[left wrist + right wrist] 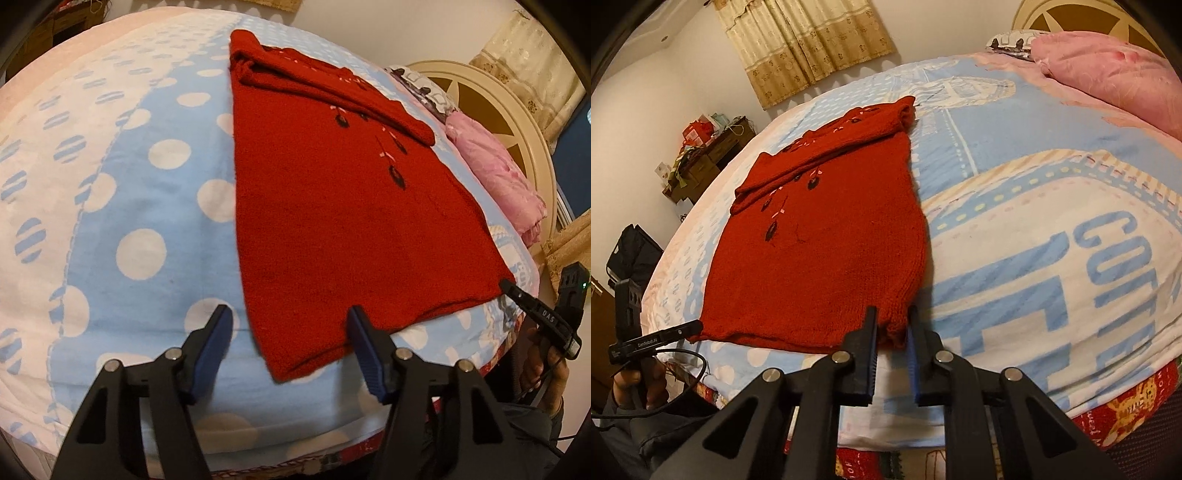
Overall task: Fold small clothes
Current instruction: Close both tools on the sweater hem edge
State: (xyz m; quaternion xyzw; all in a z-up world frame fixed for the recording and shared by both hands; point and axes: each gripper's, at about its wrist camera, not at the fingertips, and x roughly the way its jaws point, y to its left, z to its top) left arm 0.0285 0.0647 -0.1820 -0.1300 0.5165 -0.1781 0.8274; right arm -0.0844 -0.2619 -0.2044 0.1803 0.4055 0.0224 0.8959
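Both wrist views look low along their fingers [218, 343] from the bed's [140, 184] near edge, close to the sweater's [332, 206] hem; both share that sweater.
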